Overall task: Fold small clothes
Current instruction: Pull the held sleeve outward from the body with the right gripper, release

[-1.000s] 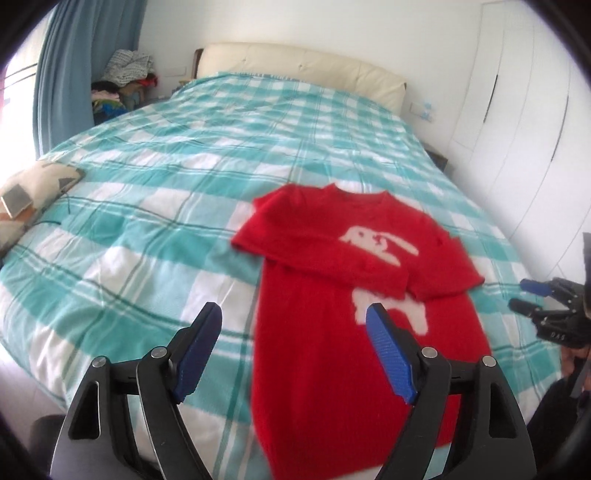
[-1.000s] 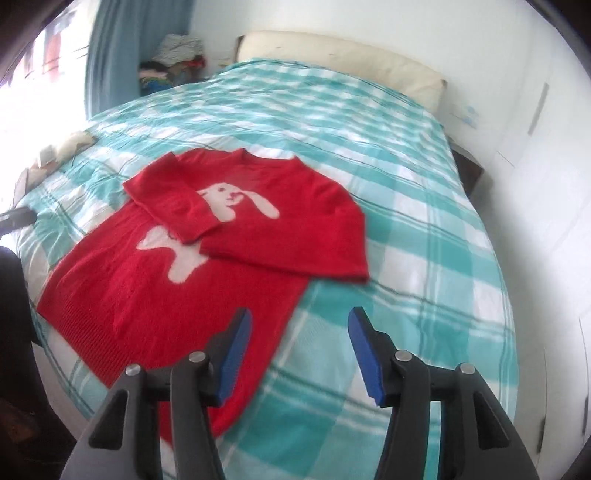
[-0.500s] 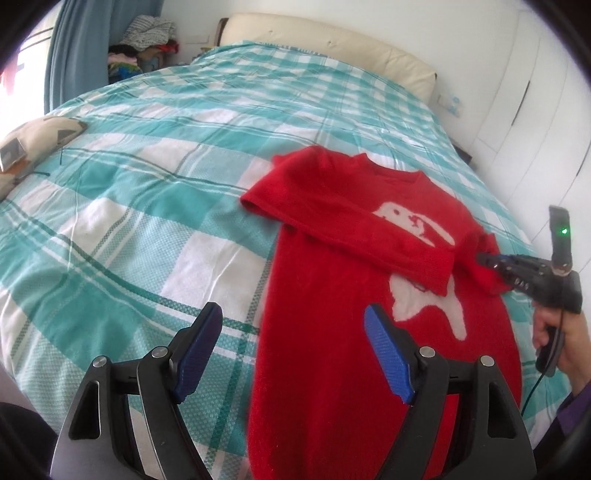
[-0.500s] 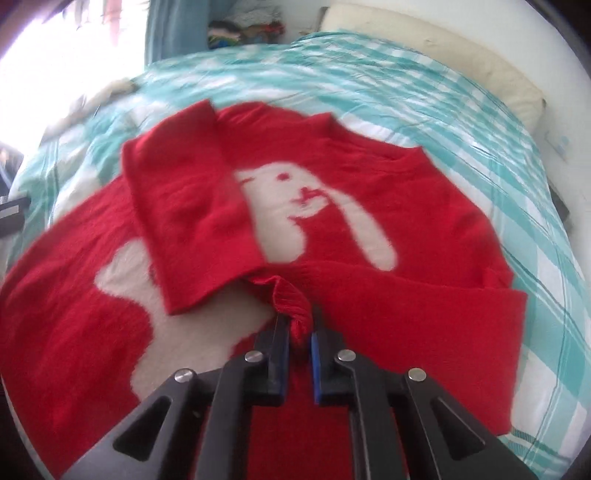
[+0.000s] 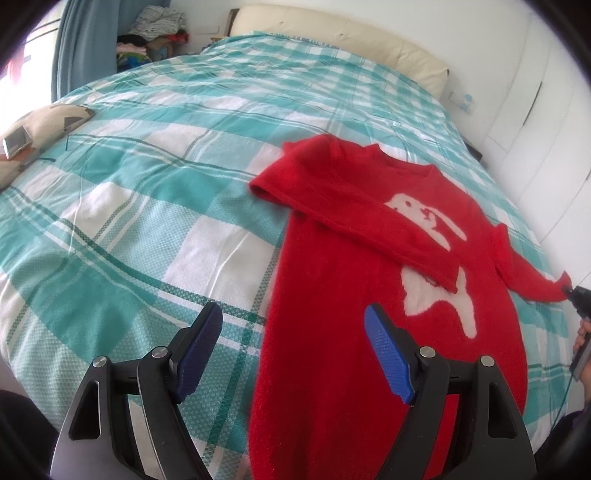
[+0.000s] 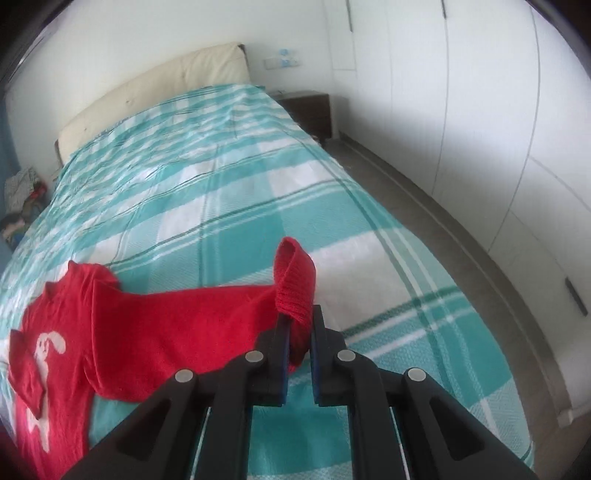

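While the left tongs [image 5: 293,350] are hanging wide open with nothing between their blue pads, just above the near hem of the red sweater [image 5: 332,314], the right tongs [image 6: 298,345] are clamping tight on the ribbed cuff [image 6: 293,288] of the sweater's sleeve, which is sticking up past the fingertips. That sleeve [image 6: 192,317] is stretching out sideways from the body of the sweater toward the bed's edge, lifted off the cover near the cuff. Seen from the left wrist, the right tongs [image 5: 570,295] are showing at the frame's edge with a hand [image 5: 583,343] behind them, pinching the sleeve end. Farther along, the sweater is lying flat on the teal checked bedspread [image 5: 166,206], white rabbit pattern [image 5: 424,218] facing up, its other sleeve [image 5: 362,229] folded across the chest. Beyond it, a cream headboard [image 5: 332,33] is sitting against the wall, with white wardrobe doors [image 6: 461,92] standing beside the bed.
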Tool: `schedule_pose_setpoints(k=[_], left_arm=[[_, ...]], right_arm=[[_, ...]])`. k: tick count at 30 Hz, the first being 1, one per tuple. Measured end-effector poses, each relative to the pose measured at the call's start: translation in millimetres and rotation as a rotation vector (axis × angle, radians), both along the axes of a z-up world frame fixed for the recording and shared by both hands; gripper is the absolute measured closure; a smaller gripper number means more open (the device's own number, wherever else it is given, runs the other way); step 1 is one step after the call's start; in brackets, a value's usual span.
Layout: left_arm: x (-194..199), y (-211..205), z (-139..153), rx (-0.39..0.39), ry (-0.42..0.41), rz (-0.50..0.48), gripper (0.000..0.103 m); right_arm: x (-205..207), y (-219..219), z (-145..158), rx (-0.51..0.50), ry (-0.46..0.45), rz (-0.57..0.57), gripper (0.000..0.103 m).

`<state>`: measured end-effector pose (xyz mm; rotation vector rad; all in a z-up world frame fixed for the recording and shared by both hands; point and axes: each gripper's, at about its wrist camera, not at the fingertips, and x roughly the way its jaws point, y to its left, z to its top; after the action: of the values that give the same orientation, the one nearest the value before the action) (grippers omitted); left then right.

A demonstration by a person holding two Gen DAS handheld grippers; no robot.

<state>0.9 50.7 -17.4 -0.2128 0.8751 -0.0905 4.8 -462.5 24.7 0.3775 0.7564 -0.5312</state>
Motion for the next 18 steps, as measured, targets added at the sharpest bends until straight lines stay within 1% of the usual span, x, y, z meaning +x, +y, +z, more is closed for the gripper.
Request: schedule_pose_setpoints(k=[2, 3, 7, 10, 13, 18], left_arm=[[-0.6, 1.7, -0.1, -0.001, 0.0, 0.006, 0.022], [-0.2, 2.6, -0.3, -0.001, 0.001, 0.01, 0.022], [2.5, 5.4, -2.7, -0.003, 0.018, 0.02, 0.022], [3.0, 6.0, -2.8, -0.002, 0.02, 0.02, 0.022], [3.0, 6.2, -3.2, 0.005, 0.022, 0.019, 0.022], [2.7, 6.6, -4.4, 0.013, 0.027, 0.016, 0.022]], right_arm=[[-7.3, -9.2, 3.9, -0.037, 0.015, -0.043, 0.094], [-11.5, -16.3, 0.9, -0.026, 0.027, -0.065, 0.094], [-25.7, -40.7, -21.5, 0.098, 0.076, -0.162, 0.095], [-34.1, -50.1, -35.3, 0.173, 0.094, -0.192, 0.095], [-40.6, -55.4, -43.5, 0.221, 0.098, -0.216, 0.095], [-41.3, -54.1, -44.3, 0.221, 0.105, -0.231, 0.095]])
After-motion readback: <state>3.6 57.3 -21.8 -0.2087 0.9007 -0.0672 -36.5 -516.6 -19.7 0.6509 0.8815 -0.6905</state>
